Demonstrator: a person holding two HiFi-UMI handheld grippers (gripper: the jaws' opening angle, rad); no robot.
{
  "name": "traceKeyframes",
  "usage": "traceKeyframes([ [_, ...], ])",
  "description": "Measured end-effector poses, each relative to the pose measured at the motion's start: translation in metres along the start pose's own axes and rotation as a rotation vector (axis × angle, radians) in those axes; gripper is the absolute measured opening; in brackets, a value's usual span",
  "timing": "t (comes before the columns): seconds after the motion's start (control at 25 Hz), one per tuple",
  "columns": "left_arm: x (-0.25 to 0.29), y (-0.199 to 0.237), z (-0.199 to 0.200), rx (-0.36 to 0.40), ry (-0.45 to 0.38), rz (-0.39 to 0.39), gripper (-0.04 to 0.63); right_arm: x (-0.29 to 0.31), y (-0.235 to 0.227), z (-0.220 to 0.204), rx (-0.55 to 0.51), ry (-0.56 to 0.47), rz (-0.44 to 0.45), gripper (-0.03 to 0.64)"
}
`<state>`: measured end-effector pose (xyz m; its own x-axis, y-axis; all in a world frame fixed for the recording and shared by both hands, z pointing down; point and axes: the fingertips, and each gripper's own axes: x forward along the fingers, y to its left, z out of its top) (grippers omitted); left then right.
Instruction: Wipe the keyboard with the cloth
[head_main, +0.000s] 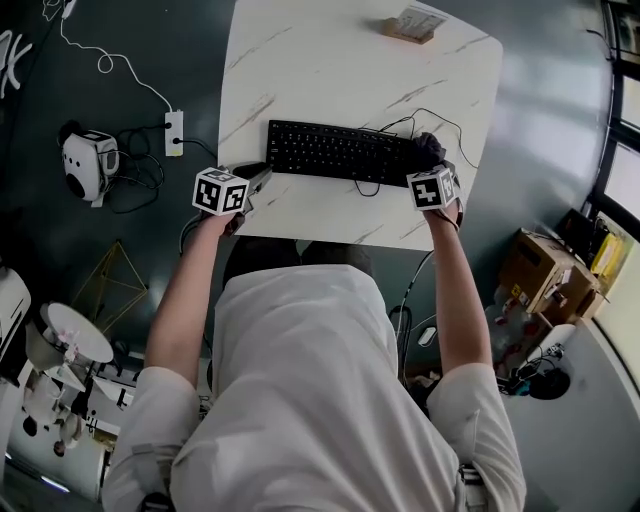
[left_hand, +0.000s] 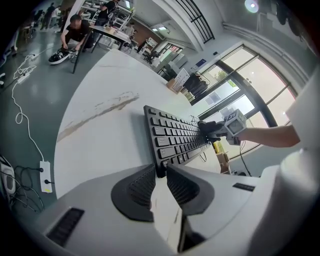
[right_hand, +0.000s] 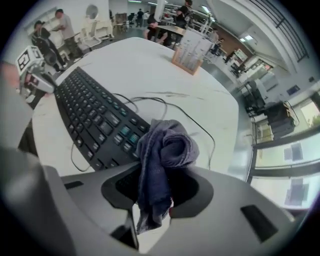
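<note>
A black keyboard (head_main: 335, 152) (left_hand: 175, 137) (right_hand: 90, 112) lies across the near part of the white marble table (head_main: 330, 60). My left gripper (head_main: 262, 178) (left_hand: 160, 176) is at its left end, jaws nearly together with the keyboard's near corner pinched between the tips. My right gripper (head_main: 430, 162) (right_hand: 155, 192) is shut on a bunched dark blue-grey cloth (head_main: 428, 149) (right_hand: 165, 147). The cloth hangs over the keyboard's right end, touching or just above the keys. From the left gripper view the right gripper (left_hand: 226, 127) shows at the far end.
The thin black keyboard cable (head_main: 405, 124) (right_hand: 165, 102) loops on the table behind the right end. A wooden holder with papers (head_main: 412, 22) (right_hand: 189, 52) stands at the far edge. On the floor lie a power strip (head_main: 174, 132) to the left and cardboard boxes (head_main: 545, 270) to the right.
</note>
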<state>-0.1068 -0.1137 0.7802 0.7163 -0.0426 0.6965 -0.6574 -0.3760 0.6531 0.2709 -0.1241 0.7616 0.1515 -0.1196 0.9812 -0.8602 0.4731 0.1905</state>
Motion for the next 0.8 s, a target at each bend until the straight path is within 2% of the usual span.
traceKeyframes([
  [0.08, 0.000, 0.000, -0.001, -0.002, -0.001, -0.008, 0.060, -0.003, 0.029, 0.019, -0.049, -0.014, 0.053, 0.152],
  [0.2, 0.000, -0.001, -0.001, 0.005, 0.003, -0.018, 0.060, -0.013, 0.067, 0.051, -0.039, -0.040, 0.129, 0.152],
  [0.32, 0.001, -0.001, 0.000, 0.010, 0.005, -0.026, 0.060, -0.020, 0.097, 0.083, -0.042, -0.060, 0.159, 0.152],
  [0.8, -0.001, -0.002, 0.000, 0.015, -0.008, -0.054, 0.060, -0.046, 0.255, 0.193, -0.218, -0.177, 0.368, 0.152],
])
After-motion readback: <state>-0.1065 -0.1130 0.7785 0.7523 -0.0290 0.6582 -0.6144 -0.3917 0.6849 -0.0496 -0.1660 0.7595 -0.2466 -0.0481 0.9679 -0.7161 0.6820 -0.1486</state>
